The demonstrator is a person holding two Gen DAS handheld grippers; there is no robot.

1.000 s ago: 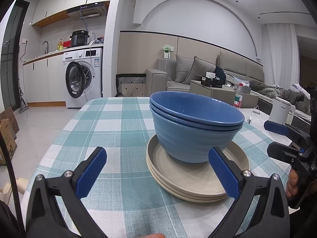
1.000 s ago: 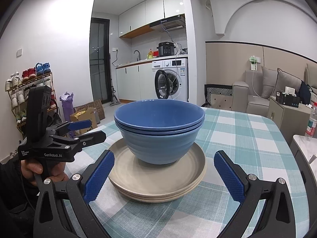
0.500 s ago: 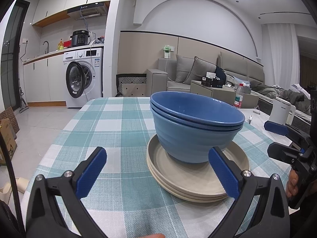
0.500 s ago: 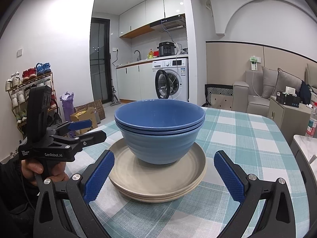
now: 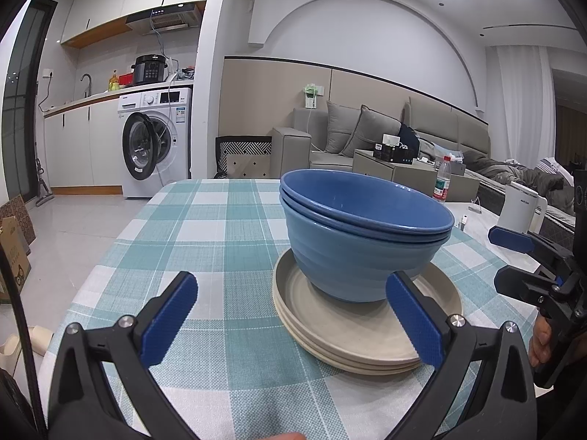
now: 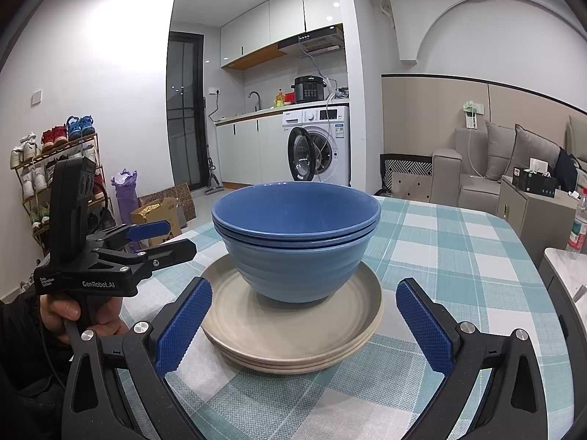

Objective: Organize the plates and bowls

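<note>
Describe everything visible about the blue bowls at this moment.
The bowls are a nested stack, apparently three by the rims, glossy blue with faint horizontal ridges on the outer wall, probably plastic or melamine. The stack is upright and looks empty, and stands on the beige plates on the checked tablecloth, set toward one side of them rather than centred. Neither the left gripper nor the right gripper touches them; both are open, fingers short of the stack.

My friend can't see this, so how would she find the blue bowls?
Look at the table with the teal-and-white checked tablecloth. In its middle sits a stack of beige plates, and the blue bowls stand nested on top of it. They are the only blue dishes there, deep and round, while the plates are flat.
</note>
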